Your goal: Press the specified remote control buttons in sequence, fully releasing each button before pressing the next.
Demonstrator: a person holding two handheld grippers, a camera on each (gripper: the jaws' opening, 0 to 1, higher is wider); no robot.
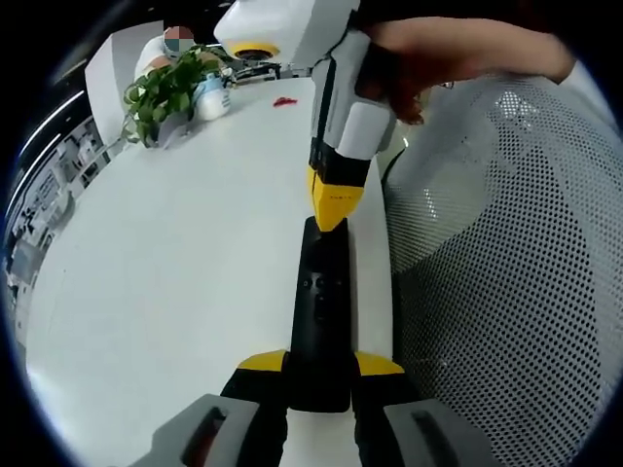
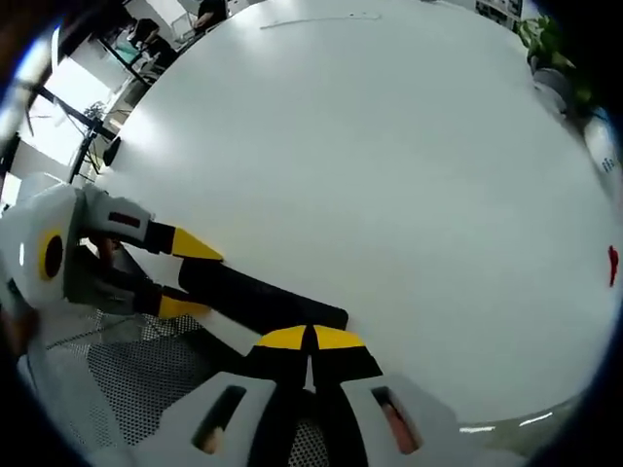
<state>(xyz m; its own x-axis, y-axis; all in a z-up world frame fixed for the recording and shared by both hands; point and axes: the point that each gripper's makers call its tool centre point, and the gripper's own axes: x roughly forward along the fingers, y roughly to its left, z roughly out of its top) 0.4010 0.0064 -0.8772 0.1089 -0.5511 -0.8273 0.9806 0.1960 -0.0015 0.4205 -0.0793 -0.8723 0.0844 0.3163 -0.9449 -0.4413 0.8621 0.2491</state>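
While the left gripper (image 1: 321, 375) clamps the remote (image 1: 321, 311) by its near end on the table (image 1: 175, 292), its long axis runs straight ahead. Closed and empty, the right gripper (image 1: 336, 209) is tip-down at its far end, so I judge it the pressing tool.

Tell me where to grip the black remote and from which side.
Grip the remote at its near end, across its narrow width, coming in along its length as the left claw does. It is long and slim, and that leaves the buttons clear for the right claw.
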